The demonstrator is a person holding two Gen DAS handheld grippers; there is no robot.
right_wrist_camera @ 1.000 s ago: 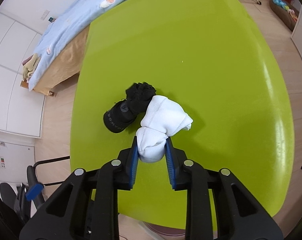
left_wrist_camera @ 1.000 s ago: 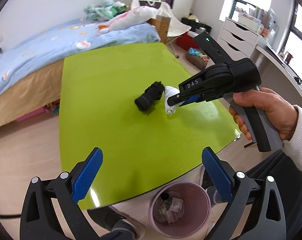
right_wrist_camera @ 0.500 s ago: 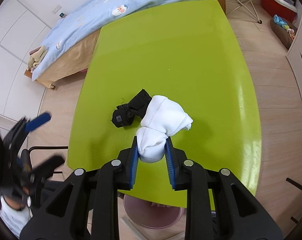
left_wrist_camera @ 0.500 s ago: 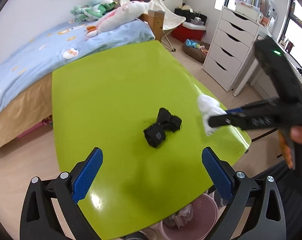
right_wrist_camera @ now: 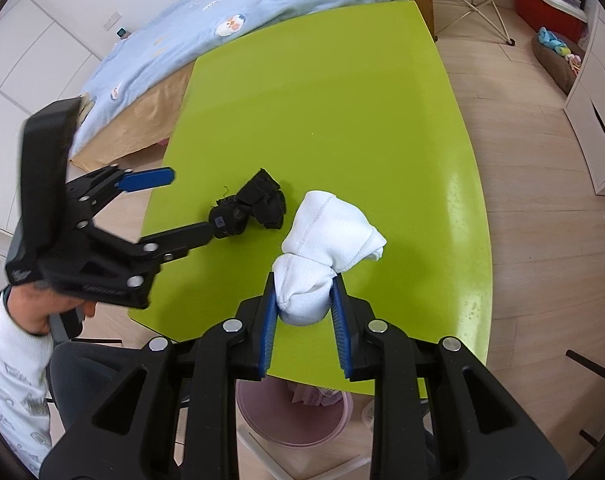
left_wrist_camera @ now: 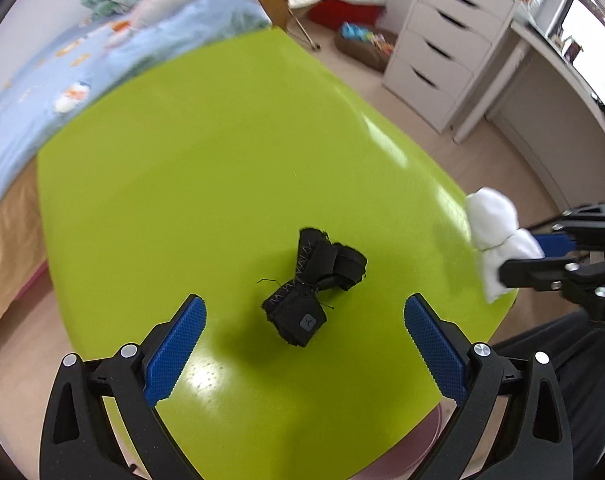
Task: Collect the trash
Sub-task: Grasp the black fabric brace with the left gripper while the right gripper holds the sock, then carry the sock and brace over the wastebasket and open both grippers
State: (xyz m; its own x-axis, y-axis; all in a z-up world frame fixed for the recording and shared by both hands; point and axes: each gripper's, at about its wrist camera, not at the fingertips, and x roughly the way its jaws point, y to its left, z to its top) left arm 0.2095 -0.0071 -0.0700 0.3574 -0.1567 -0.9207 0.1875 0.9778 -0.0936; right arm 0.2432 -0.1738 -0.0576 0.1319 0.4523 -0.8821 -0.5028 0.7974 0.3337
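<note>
Two blue-padded fingers of the left gripper (left_wrist_camera: 304, 316) stand spread wide above the knotted black fabric bundle (left_wrist_camera: 315, 286) lying on the lime-green tabletop (left_wrist_camera: 206, 168). From the right wrist, the right gripper (right_wrist_camera: 304, 294) pinches the knotted white sock bundle (right_wrist_camera: 326, 246) above the table's near edge, over the pink waste bin (right_wrist_camera: 290, 420).

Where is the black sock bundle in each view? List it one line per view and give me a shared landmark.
Left wrist view: black sock bundle lies at centre, on the green table, ahead of the open left tool.
Right wrist view: left of centre, beside the left tool's tip.
Shared landmark: the white sock bundle held in the right tool.
</note>
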